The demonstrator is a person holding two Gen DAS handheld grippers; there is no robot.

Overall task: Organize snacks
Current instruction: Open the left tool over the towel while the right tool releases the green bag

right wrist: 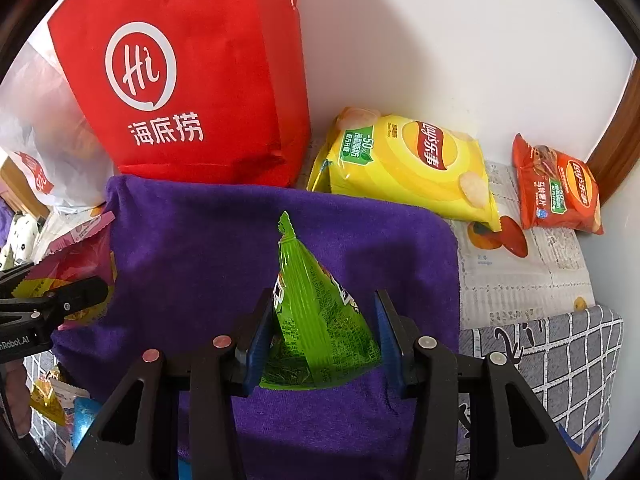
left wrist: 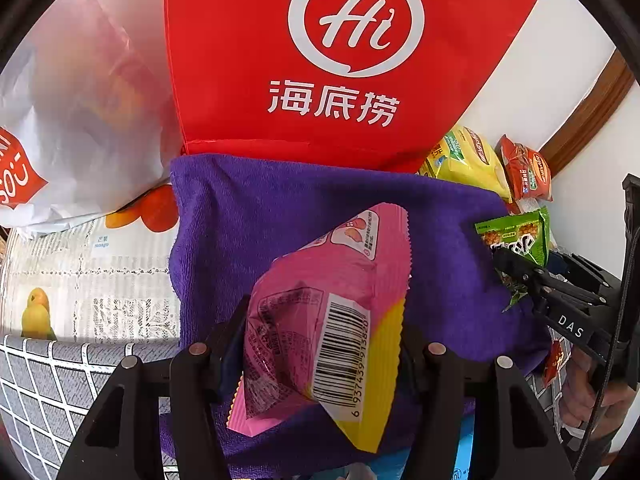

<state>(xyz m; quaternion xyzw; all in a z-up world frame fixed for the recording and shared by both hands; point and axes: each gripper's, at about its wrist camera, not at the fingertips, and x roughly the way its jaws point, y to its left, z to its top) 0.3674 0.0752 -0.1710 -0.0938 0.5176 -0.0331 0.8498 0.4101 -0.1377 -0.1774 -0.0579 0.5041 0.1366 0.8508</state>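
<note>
A red bag (left wrist: 320, 60) with a white "Hi" logo fills the upper middle of the left wrist view and stands at the upper left of the right wrist view. Just below it a purple towel (right wrist: 240, 240) spreads across the centre of both views, its far edge touching the bag's base. At the upper right of the right wrist view a yellow chip bag (right wrist: 408, 160) lies by the white wall, with a smaller orange chip bag (right wrist: 556, 192) further right. The left gripper (left wrist: 320, 344) has its fingers closed on a pink snack packet (left wrist: 320, 320) at lower centre, over the towel. The right gripper (right wrist: 320, 336) holds a green snack packet (right wrist: 316, 312) between its fingers, also over the towel.
</note>
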